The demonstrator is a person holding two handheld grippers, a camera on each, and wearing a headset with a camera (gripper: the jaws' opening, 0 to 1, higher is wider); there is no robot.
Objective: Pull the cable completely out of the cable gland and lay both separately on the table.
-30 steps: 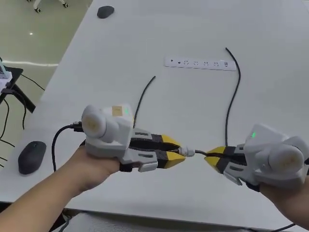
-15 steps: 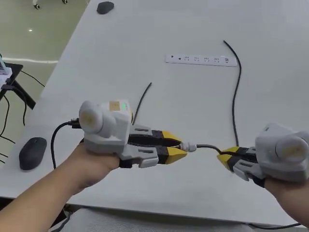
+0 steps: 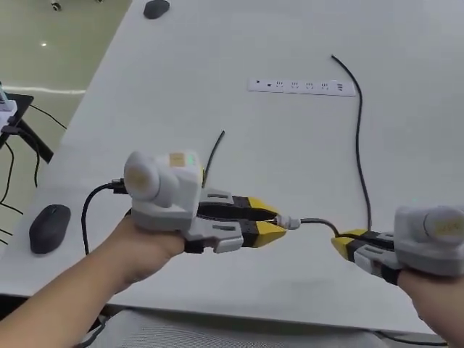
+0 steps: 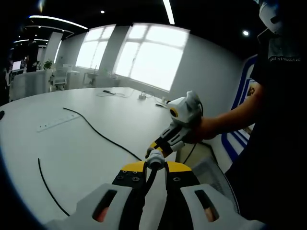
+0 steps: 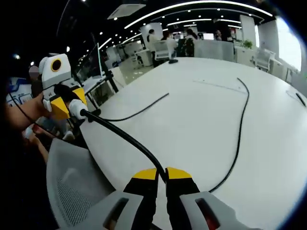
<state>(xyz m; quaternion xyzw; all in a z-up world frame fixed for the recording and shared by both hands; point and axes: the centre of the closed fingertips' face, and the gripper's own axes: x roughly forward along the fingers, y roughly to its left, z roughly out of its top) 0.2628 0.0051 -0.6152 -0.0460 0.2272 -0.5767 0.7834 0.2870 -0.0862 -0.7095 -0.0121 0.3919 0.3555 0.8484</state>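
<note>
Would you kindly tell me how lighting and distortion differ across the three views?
Head view: soft, even light, white table almost shadowless. Left gripper view: windows overexposed, the close cable gland slightly soft. Right gripper view: fisheye bends the ceiling light strips into arcs; the cable looks sharp.

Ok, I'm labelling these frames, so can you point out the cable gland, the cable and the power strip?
cable gland (image 3: 288, 222): head view, middle of its pale body.
cable (image 3: 357, 145): head view, midway along its long black run.
power strip (image 3: 301, 87): head view, middle of its top face.
</note>
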